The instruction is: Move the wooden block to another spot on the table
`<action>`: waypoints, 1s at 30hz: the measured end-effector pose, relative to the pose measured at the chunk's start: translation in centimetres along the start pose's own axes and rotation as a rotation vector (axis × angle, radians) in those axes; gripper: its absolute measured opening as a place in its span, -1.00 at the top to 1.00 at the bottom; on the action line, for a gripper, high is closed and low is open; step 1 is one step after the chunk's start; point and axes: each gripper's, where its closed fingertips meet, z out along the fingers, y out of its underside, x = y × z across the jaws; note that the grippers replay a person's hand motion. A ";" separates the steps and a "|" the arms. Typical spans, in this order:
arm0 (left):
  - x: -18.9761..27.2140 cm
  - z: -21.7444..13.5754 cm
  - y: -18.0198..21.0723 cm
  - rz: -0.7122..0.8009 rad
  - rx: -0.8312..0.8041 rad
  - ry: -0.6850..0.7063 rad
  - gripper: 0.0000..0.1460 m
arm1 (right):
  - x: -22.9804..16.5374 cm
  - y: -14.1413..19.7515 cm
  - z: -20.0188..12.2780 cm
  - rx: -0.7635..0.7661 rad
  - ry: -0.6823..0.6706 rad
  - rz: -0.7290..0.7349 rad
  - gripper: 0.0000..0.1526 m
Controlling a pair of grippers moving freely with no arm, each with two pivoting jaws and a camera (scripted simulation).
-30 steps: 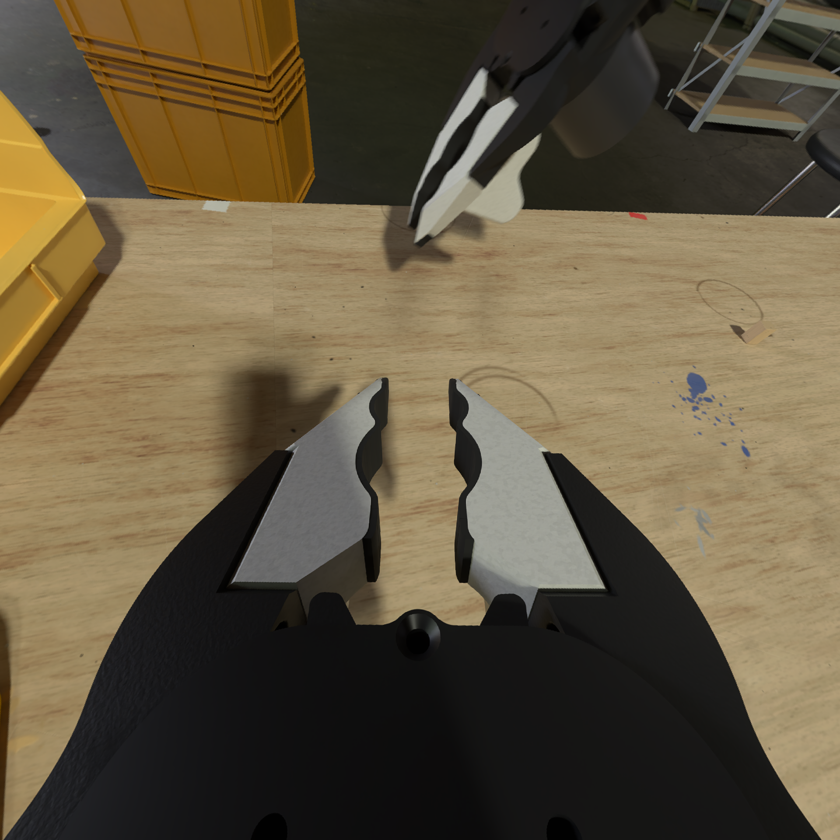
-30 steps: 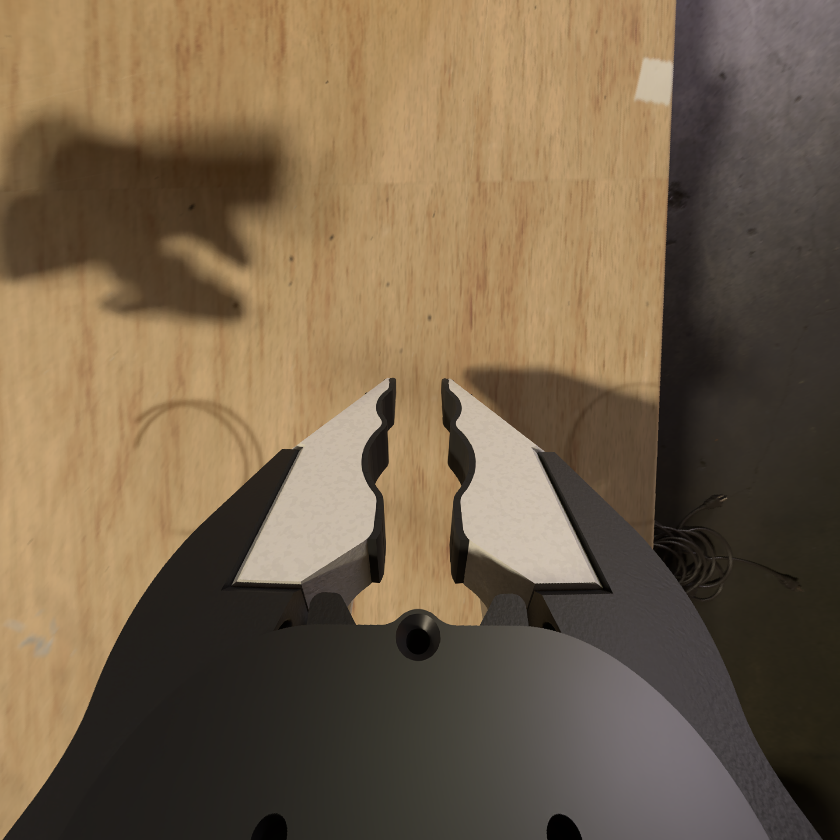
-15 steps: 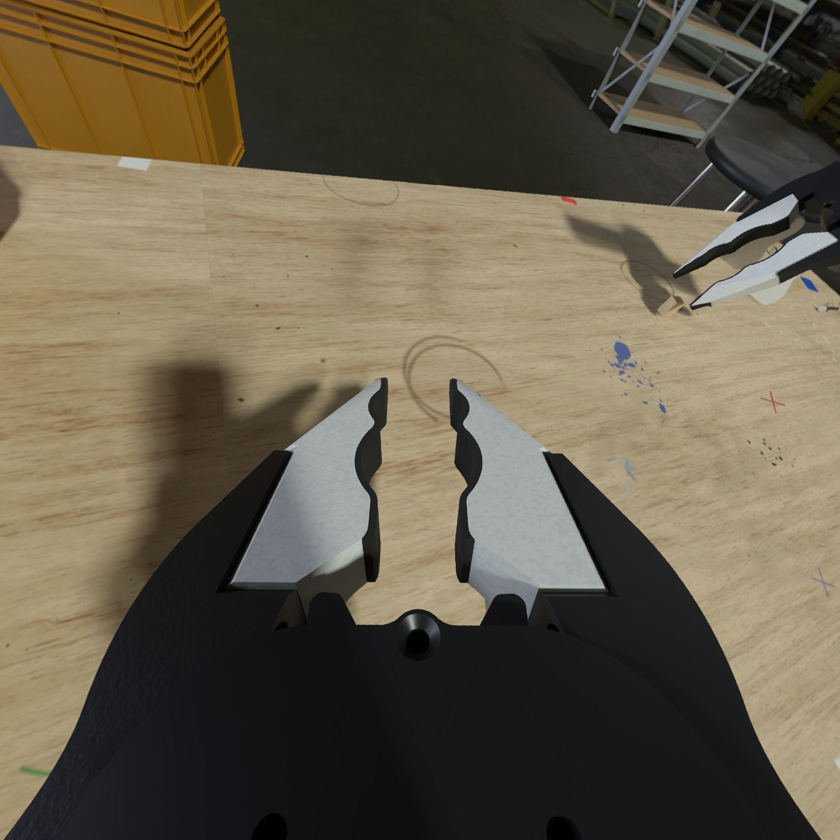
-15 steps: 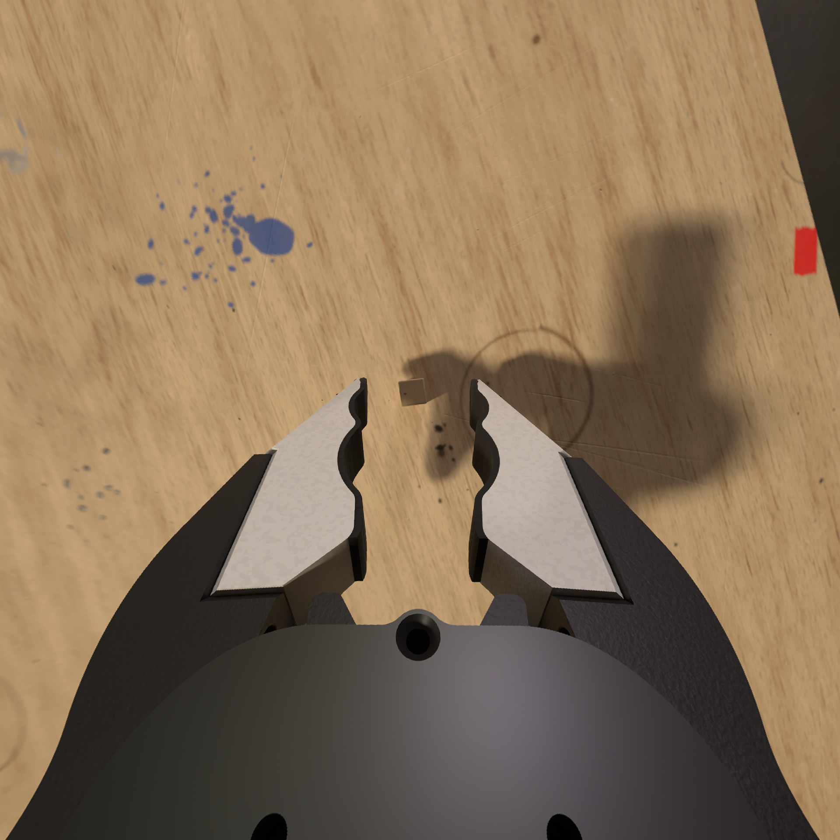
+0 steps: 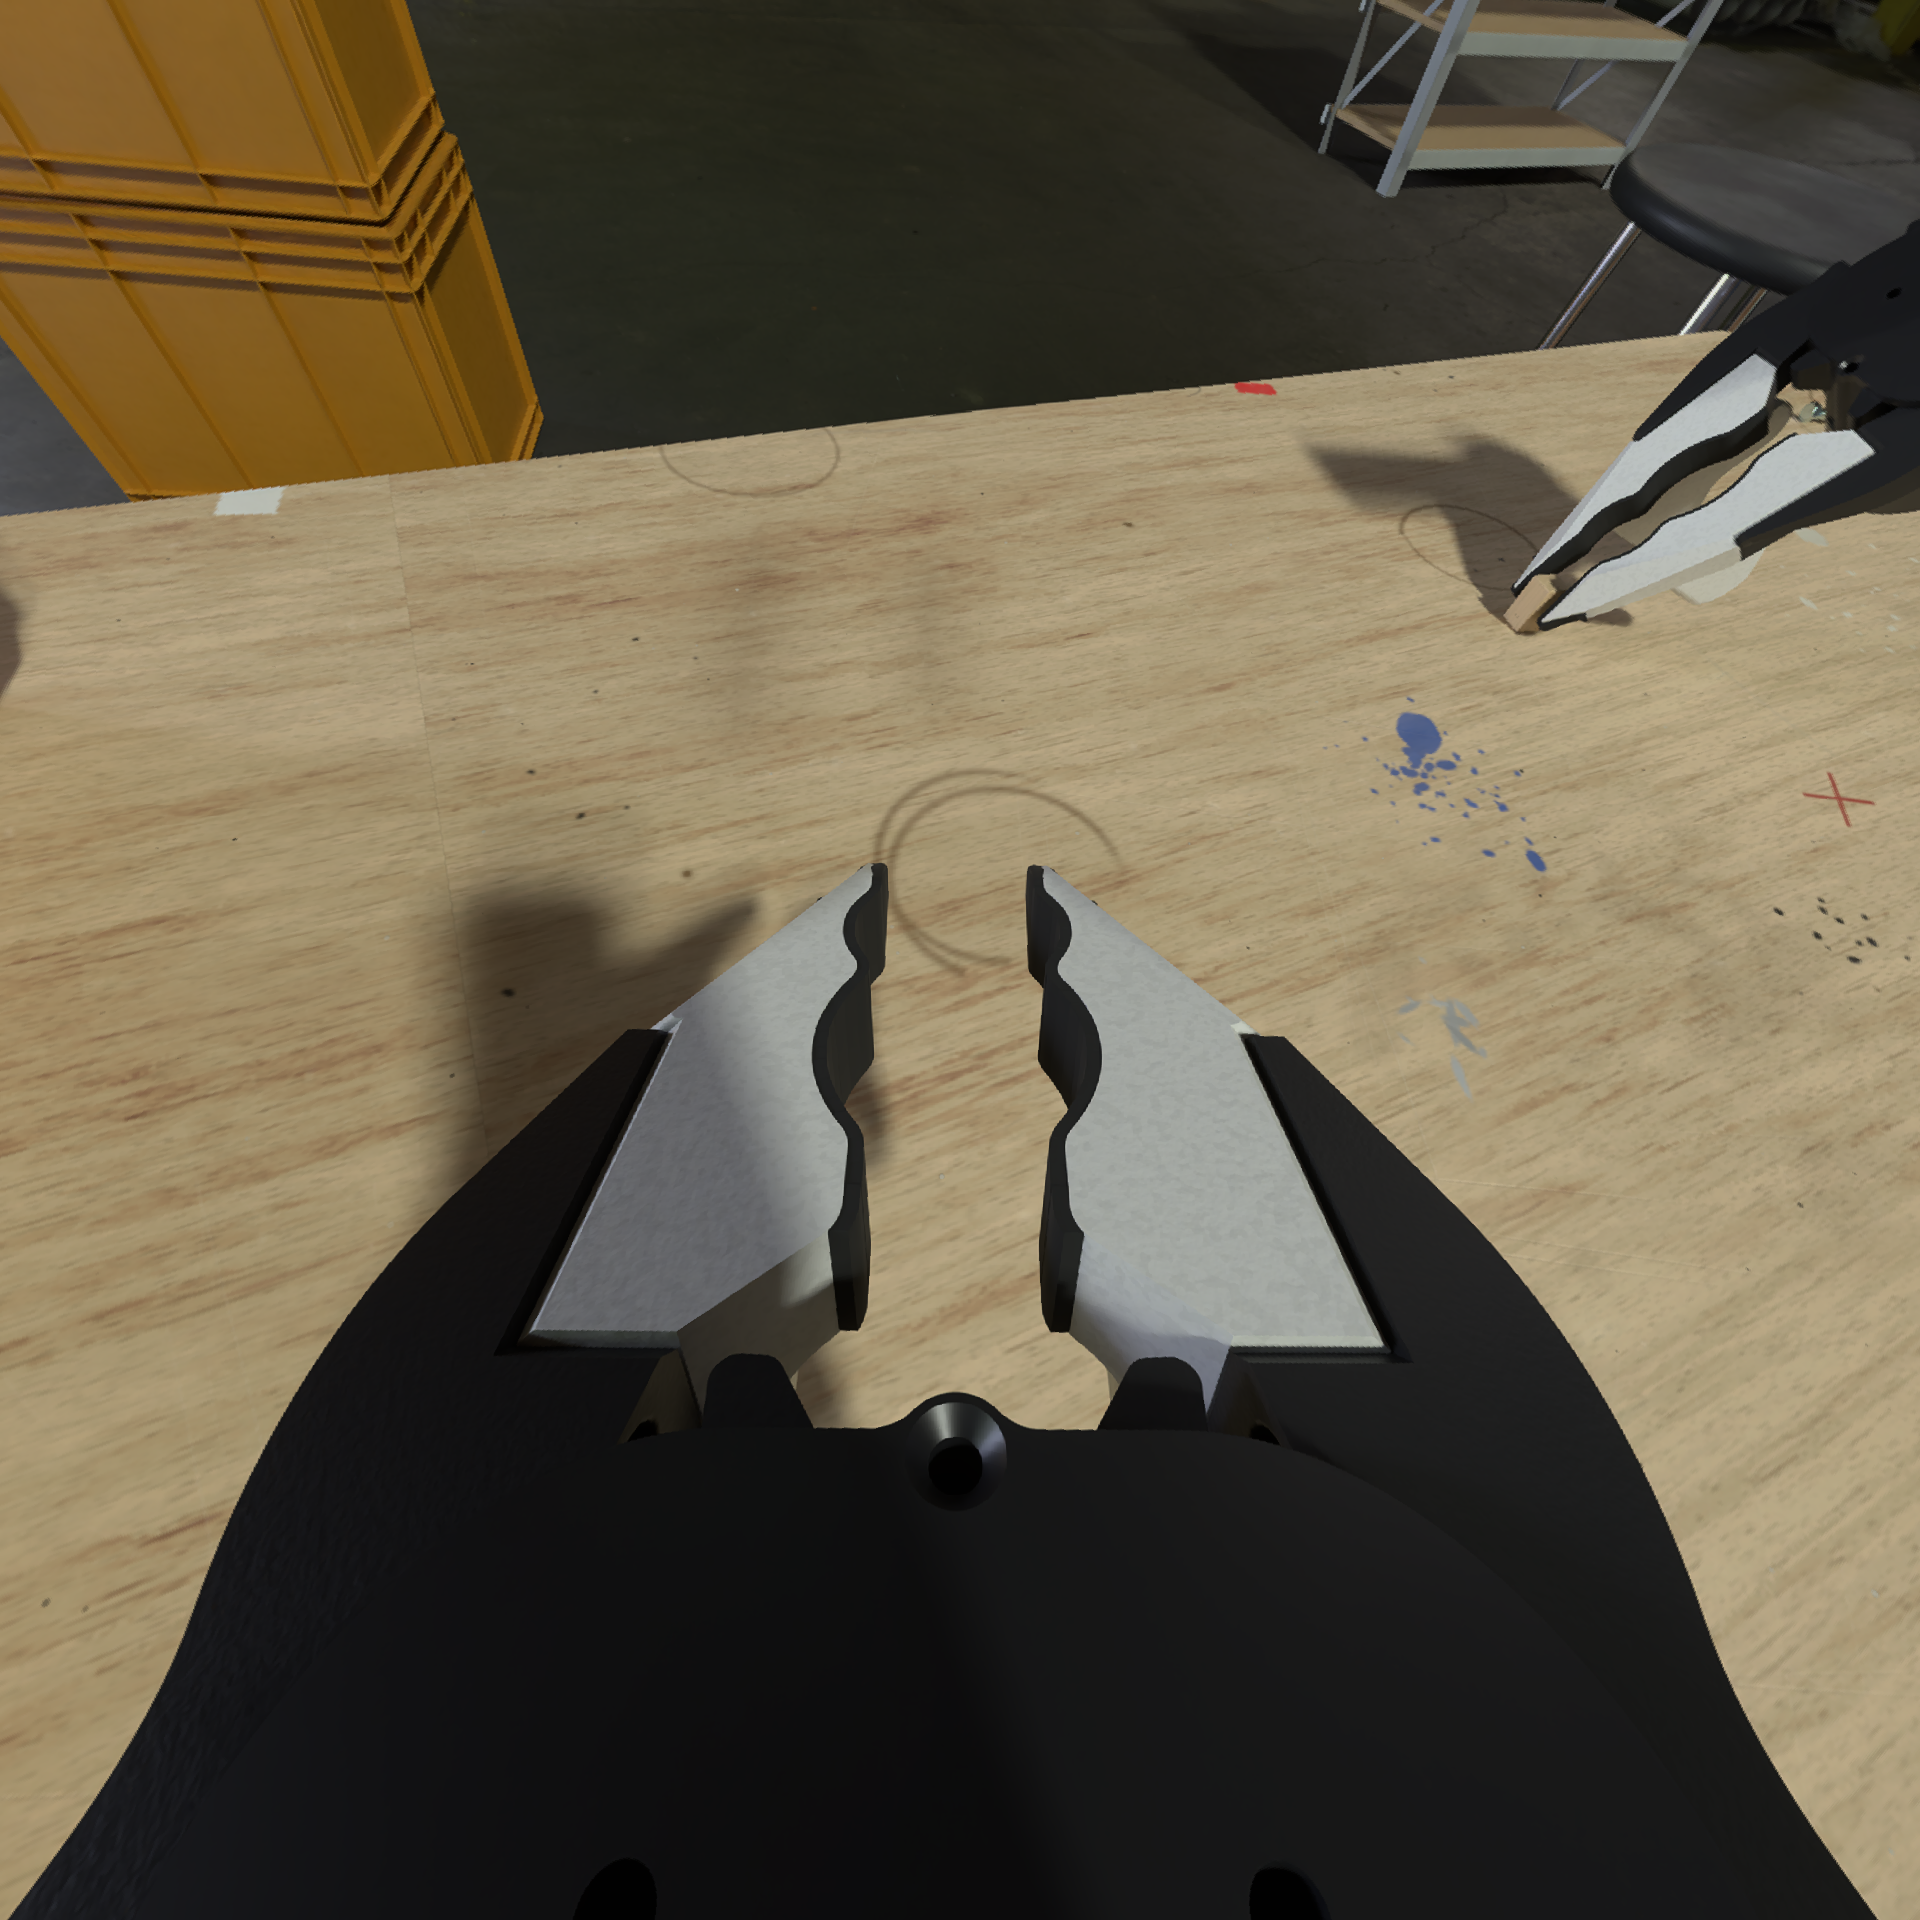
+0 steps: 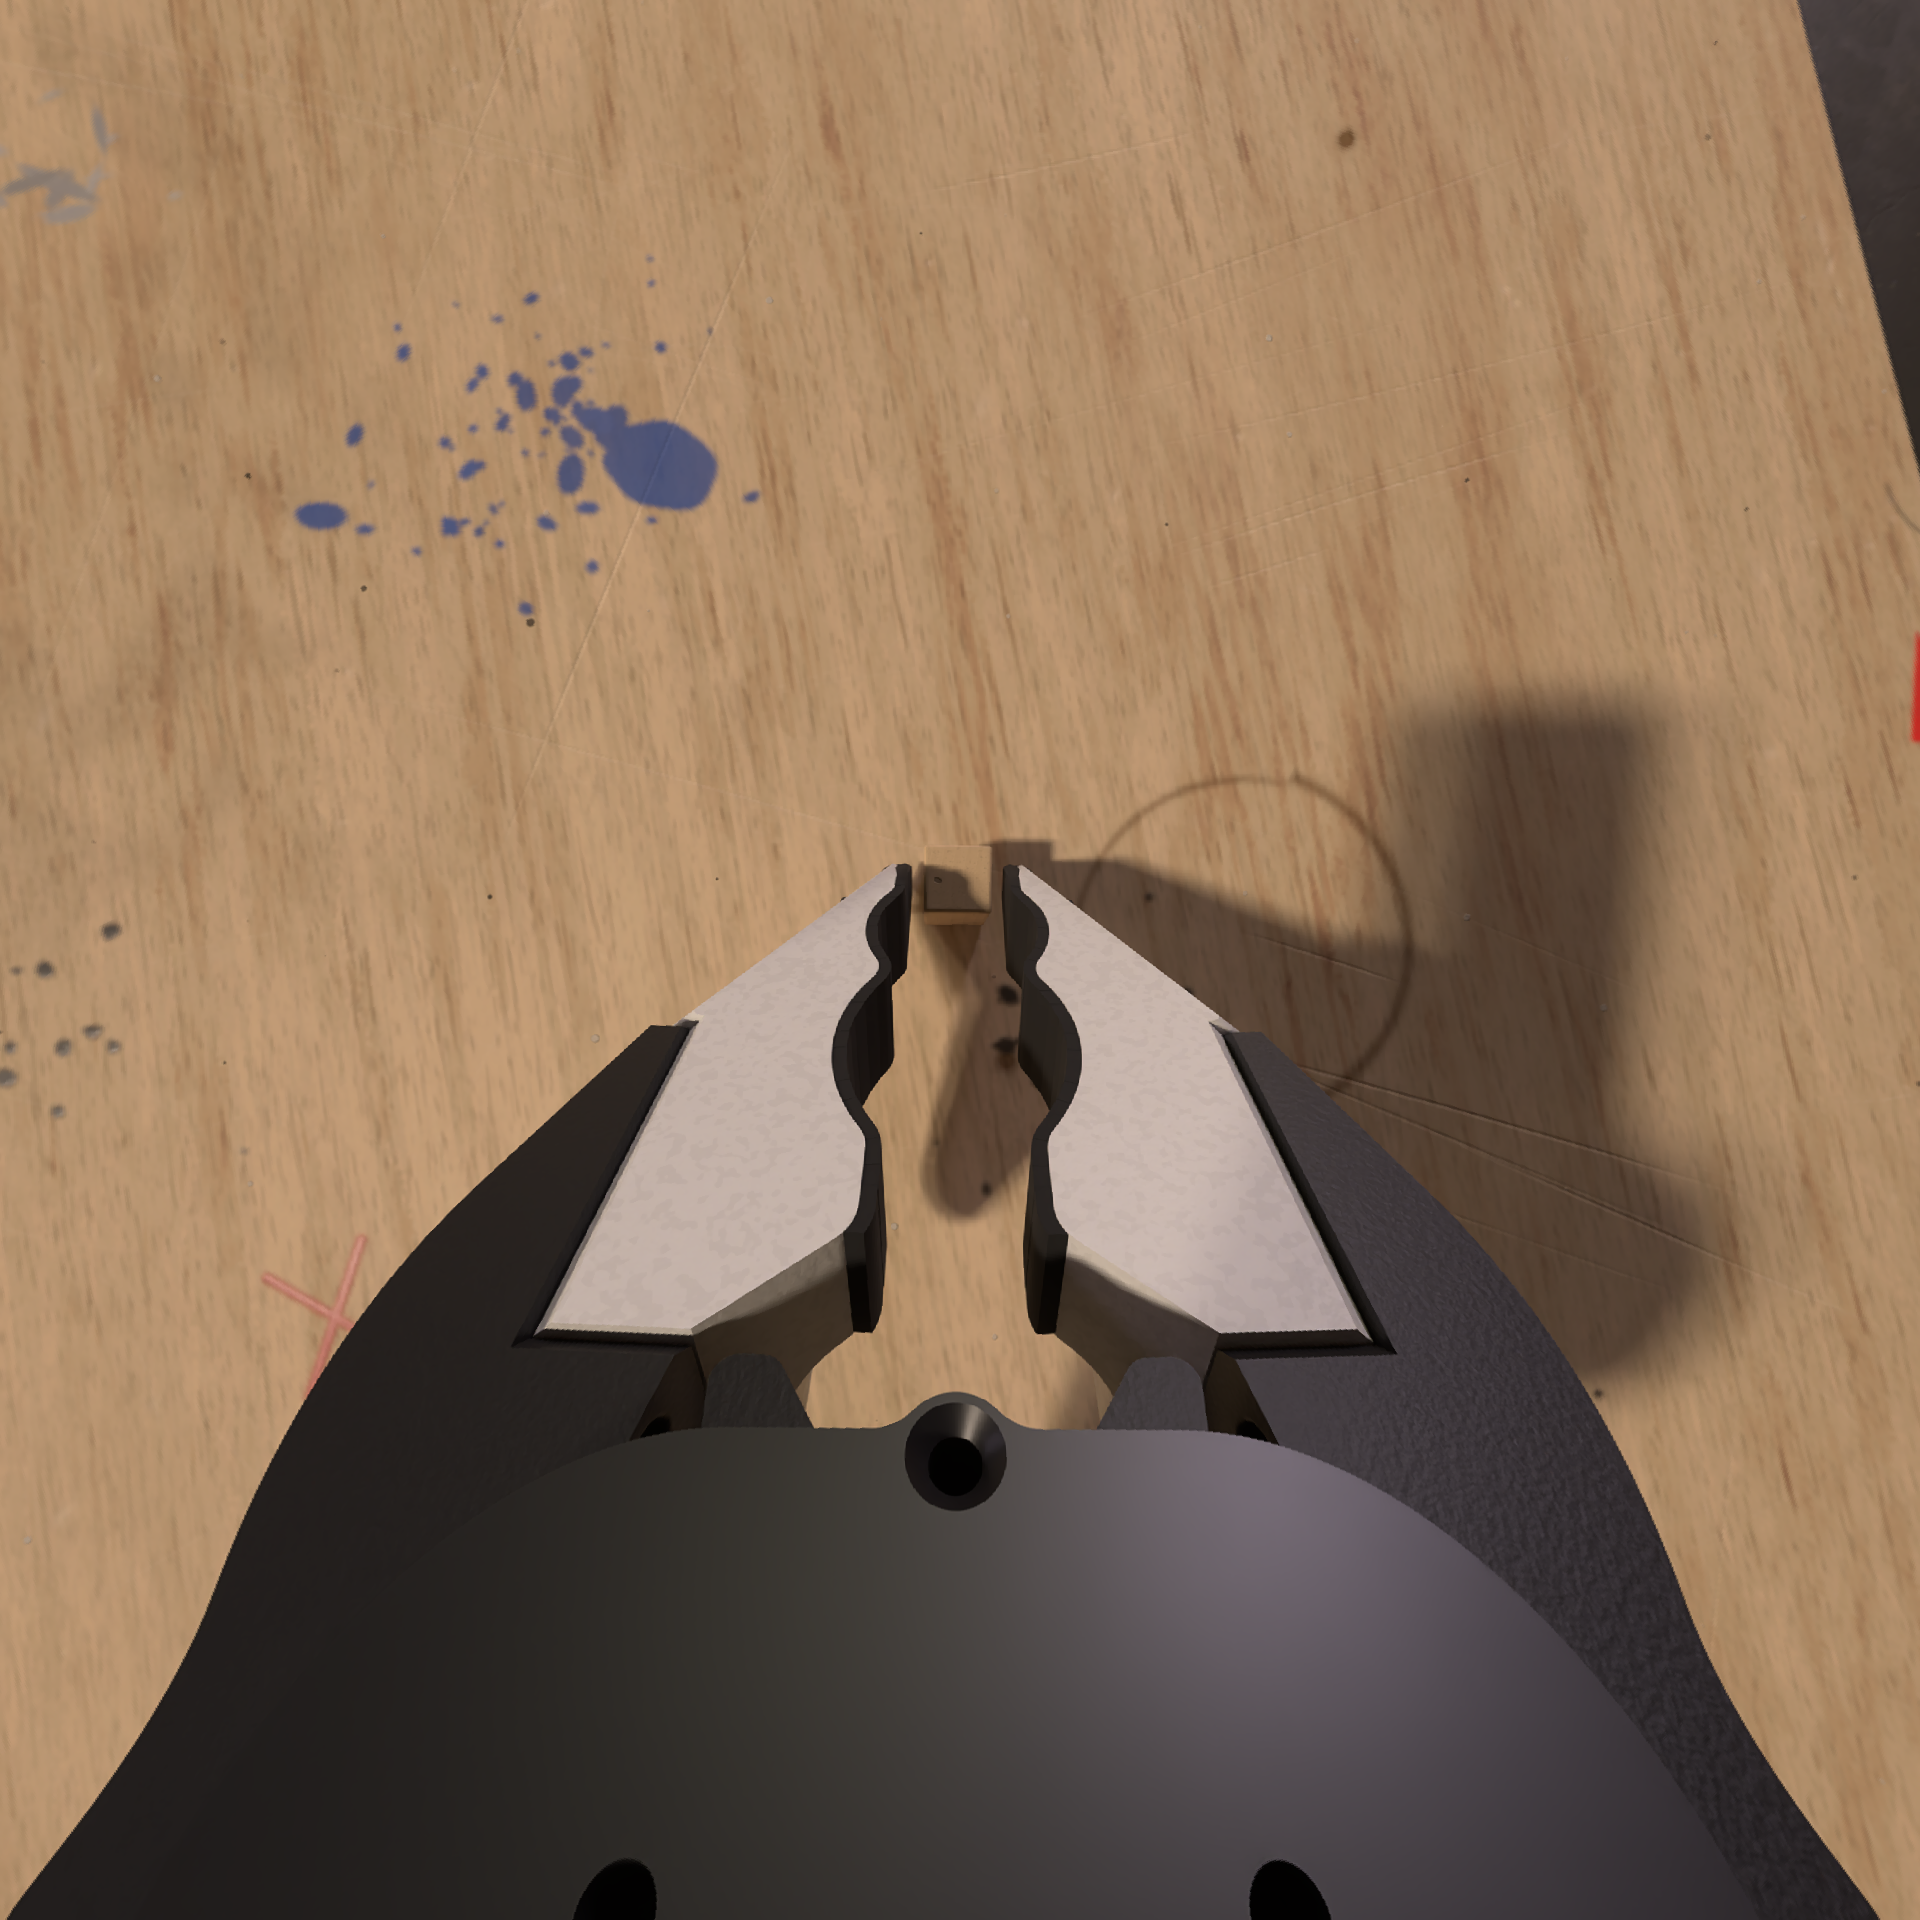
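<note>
The wooden block (image 6: 956, 883) is a small pale cube resting on the plywood table (image 6: 1039, 416). My right gripper (image 6: 956, 883) points down at it, with its two fingertips closed in on the block's left and right sides. In the left wrist view the same block (image 5: 1525, 606) shows at the far right, pinched at the tips of the right gripper (image 5: 1538, 603). My left gripper (image 5: 956, 883) hovers over the middle of the table, open and empty, far to the left of the block.
Stacked yellow crates (image 5: 239, 239) stand beyond the table's far left edge. A metal shelf (image 5: 1507, 94) and a black stool (image 5: 1745, 218) stand beyond the far right. A blue paint splatter (image 5: 1423, 748) and pencil rings mark the tabletop. The table edge (image 6: 1860, 260) runs right of the block.
My right gripper swept over to the block, opened wide, then came down and closed its fingers around it. My left gripper shifted its aim slightly and stayed open.
</note>
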 end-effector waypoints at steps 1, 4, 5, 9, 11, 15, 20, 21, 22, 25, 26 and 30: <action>0.0 0.0 0.0 -0.001 -0.001 0.001 0.64 | 0.0 0.0 0.0 0.003 -0.007 0.006 0.79; 0.0 0.0 0.0 -0.007 -0.001 0.004 0.64 | -0.1 0.0 0.1 0.015 -0.038 0.024 0.84; 0.0 0.0 0.0 -0.009 0.000 0.005 0.64 | -0.1 0.0 0.1 0.020 -0.045 0.031 0.85; 0.0 -0.1 -0.1 -0.014 0.004 0.009 0.64 | -0.1 0.0 0.0 0.041 -0.057 0.052 0.85; 0.1 -0.1 -0.1 -0.012 0.006 0.009 0.64 | -0.1 0.0 0.0 0.048 -0.053 0.062 0.85; 0.1 -0.2 -0.2 -0.007 0.008 0.009 0.64 | -0.1 0.0 0.0 0.060 -0.031 0.068 0.85; 0.6 -0.2 -0.5 -0.024 0.021 0.039 0.63 | 0.7 -1.8 -1.0 0.082 0.008 0.071 0.85; 0.7 -0.1 -0.5 -0.026 0.019 0.044 0.63 | 1.1 -2.8 -1.5 0.095 0.023 0.061 0.85; 0.8 -0.1 -0.4 -0.026 0.016 0.047 0.63 | 1.6 -4.2 -2.0 0.112 0.040 0.046 0.85; 1.0 -0.1 -0.5 -0.023 0.016 0.047 0.63 | 3.1 -9.6 -3.3 0.188 0.074 -0.010 0.85; 0.9 -0.1 -0.6 -0.025 0.019 0.039 0.63 | 3.5 -11.7 -3.6 0.215 0.072 -0.024 0.85; -1.2 -0.4 -0.2 -0.046 -0.005 -0.061 0.63 | 4.1 -20.5 -2.1 0.259 0.009 -0.110 0.85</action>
